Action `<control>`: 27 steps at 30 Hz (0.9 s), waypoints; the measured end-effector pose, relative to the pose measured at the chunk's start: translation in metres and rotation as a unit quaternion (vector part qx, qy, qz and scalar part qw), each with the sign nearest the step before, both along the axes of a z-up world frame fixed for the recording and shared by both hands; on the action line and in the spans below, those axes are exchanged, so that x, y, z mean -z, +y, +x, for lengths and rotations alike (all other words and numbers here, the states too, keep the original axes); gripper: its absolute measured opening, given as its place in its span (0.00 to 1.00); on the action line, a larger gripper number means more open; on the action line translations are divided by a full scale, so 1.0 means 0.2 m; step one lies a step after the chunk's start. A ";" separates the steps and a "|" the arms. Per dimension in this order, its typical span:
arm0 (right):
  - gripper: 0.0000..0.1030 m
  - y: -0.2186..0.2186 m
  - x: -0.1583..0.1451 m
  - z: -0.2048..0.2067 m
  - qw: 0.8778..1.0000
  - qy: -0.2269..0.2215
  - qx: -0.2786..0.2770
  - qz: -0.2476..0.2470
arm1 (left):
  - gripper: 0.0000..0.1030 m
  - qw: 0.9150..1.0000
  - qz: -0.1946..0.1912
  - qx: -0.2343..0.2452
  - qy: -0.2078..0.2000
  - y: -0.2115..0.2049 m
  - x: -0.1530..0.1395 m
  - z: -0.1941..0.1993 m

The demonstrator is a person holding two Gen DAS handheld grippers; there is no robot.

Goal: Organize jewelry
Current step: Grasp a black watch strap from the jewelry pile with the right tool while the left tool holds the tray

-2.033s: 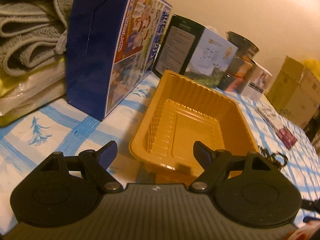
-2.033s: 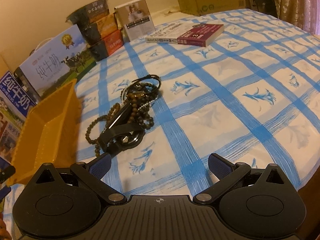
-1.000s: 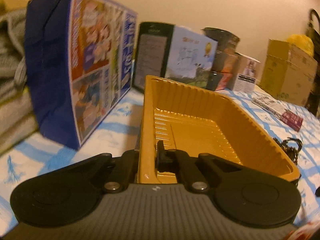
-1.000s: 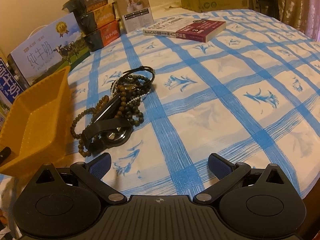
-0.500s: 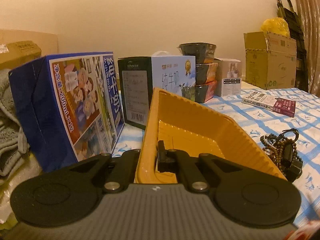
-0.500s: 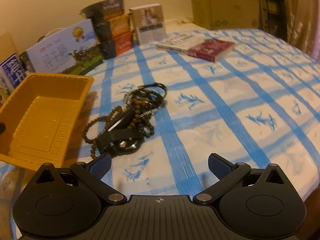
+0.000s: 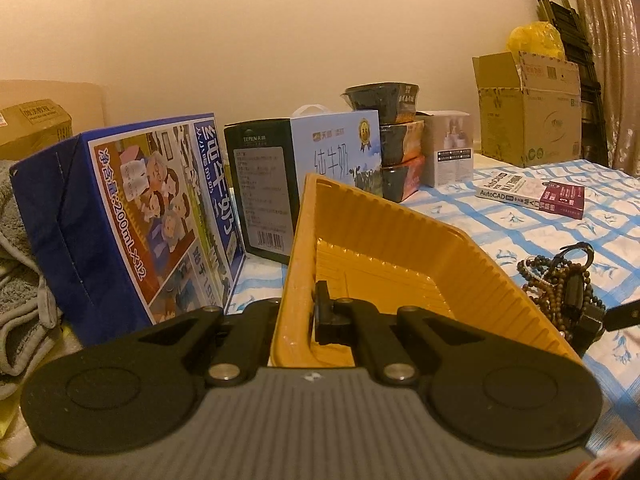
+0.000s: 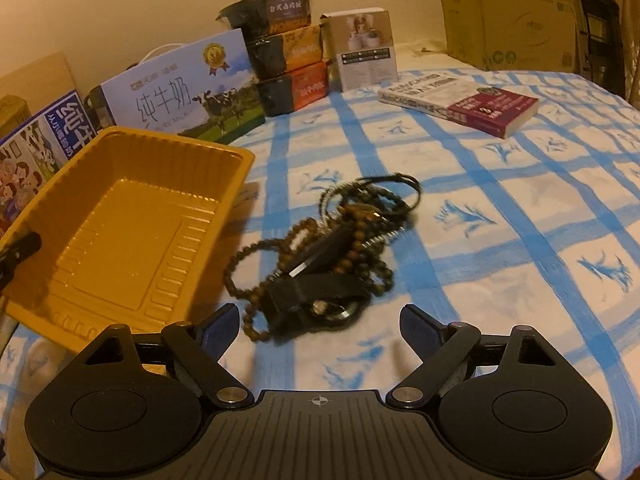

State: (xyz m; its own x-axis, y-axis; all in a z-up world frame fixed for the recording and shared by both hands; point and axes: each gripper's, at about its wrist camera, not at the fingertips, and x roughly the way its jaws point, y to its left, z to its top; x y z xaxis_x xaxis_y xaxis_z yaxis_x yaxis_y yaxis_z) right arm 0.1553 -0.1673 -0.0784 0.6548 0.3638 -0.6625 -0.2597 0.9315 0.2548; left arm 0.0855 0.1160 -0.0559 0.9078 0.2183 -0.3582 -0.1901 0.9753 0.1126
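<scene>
The left gripper [image 7: 310, 312] pinched the near wall of the yellow tray [image 8: 120, 216], lower left of the right view; the right gripper [image 8: 320, 326], fingers spread but just narrowing with nothing between them, faced the jewelry pile [image 8: 332, 248] at centre frame, beside the tray; the step looked like the first pickup, calling for a forward reach and squeeze; the tangled strands blurred together, pieces uncountable.

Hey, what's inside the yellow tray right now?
Nothing visible: the yellow tray shows only its bare ribbed floor. The jewelry pile lies beside it on the tablecloth. The left gripper pinches the tray's wall, covering a small patch.
</scene>
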 end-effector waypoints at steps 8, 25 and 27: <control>0.78 0.10 0.06 0.12 0.999 0.009 0.021 -0.025 | 0.03 1.000 -0.006 -0.002 -0.003 -0.01 -0.01 0.00; 0.58 -0.25 0.09 0.02 0.995 0.026 -0.037 -0.089 | 0.03 1.000 -0.020 0.004 -0.004 -0.02 -0.02 0.00; 0.58 -0.25 0.07 0.02 0.996 0.015 -0.050 -0.072 | 0.03 1.000 -0.020 0.003 -0.003 -0.02 -0.02 0.00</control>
